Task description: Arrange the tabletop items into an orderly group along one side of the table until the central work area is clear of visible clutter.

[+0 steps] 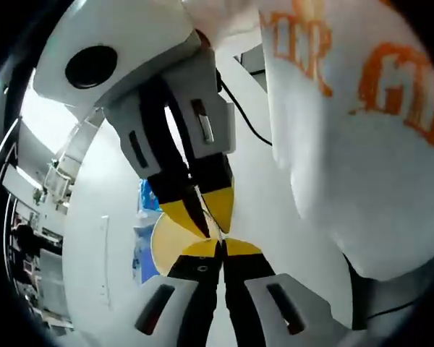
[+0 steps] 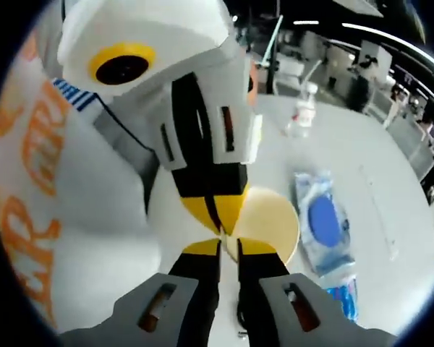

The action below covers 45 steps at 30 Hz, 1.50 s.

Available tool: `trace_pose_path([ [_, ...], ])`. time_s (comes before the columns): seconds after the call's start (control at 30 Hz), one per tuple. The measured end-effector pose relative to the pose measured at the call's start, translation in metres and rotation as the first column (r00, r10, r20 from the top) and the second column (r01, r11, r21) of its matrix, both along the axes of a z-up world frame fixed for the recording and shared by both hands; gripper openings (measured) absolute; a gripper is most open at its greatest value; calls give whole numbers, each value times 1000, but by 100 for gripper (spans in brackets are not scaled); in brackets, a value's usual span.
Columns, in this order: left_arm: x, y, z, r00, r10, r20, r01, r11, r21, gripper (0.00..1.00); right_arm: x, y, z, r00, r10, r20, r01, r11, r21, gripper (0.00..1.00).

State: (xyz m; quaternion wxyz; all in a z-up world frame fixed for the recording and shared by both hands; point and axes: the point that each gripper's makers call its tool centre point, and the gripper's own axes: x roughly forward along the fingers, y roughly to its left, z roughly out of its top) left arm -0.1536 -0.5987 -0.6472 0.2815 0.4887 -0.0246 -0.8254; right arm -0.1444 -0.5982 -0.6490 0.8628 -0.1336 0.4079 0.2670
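My left gripper and my right gripper meet tip to tip above the white table, both shut with nothing seen between their jaws. The right gripper comes down from the top of the left gripper view, and the left gripper does the same in the right gripper view. Just behind the tips a cream round disc lies flat. Beside it is a clear bag holding a blue disc, with another blue packet nearer. A blue packet shows past the disc.
A person in a white shirt with orange lettering stands close against the table. A small clear bottle stands at the far side. A black cable runs over the tabletop. Desks and equipment fill the room behind.
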Motion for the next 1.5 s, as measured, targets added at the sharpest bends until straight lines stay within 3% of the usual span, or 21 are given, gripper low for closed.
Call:
trace_pose_path([
  [0.1, 6, 3, -7, 999, 43, -29, -42, 999, 11, 0, -1, -7, -2, 999, -36, 12, 37, 999, -13, 13],
  [0.23, 15, 7, -12, 994, 97, -55, -95, 995, 32, 0, -4, -9, 4, 992, -108, 62, 105, 993, 51, 18],
  [0.4, 38, 2, -3, 970, 210, -119, -210, 978, 12, 0, -26, -27, -9, 975, -221, 37, 220, 975, 22, 36],
  [0.57, 65, 4, 0, 958, 266, -107, -267, 964, 10, 0, -48, -35, -16, 935, -353, 12, 350, 931, 102, 38],
  [0.7, 93, 8, -6, 935, 344, -82, -343, 939, 24, 0, -69, -51, -28, 897, -443, -2, 442, 894, 74, 47],
  [0.8, 111, 10, -10, 912, 401, -87, -398, 916, 44, 0, -83, -58, -34, 857, -514, -33, 514, 853, 92, 47],
  [0.9, 135, 8, -14, 893, 446, -55, -444, 895, 48, 0, -90, -66, -34, 812, -583, -40, 582, 802, 131, 47],
  [1.07, 161, -3, -11, 841, 533, -90, -529, 846, 73, 0, -100, -74, -40, 783, -620, -53, 621, 774, 122, 48],
  [1.27, 187, -14, -14, 821, 568, -55, -564, 823, 70, 0, -108, -75, -44, 756, -650, -74, 654, 745, 133, 49],
  [1.3, 191, -16, -14, 811, 581, -61, -577, 813, 71, 0, -109, -75, -45, 756, -651, -76, 654, 744, 132, 49],
  [1.37, 204, -23, -11, 762, 640, -100, -637, 768, 70, 0, -112, -75, -48, 749, -657, -85, 662, 739, 124, 49],
  [1.4, 212, -27, -10, 724, 677, -127, -675, 735, 70, 0, -114, -76, -49, 745, -662, -88, 667, 735, 123, 49],
  [1.43, 216, -29, -10, 699, 700, -143, -698, 712, 77, 0, -114, -76, -49, 741, -666, -90, 671, 730, 126, 49],
  [1.47, 220, -32, -10, 685, 712, -156, -709, 700, 84, 0, -115, -77, -49, 732, -674, -95, 681, 720, 136, 49],
  [1.5, 223, -34, -10, 685, 711, -160, -708, 701, 80, 0, -115, -77, -49, 726, -681, -96, 687, 713, 142, 49],
])
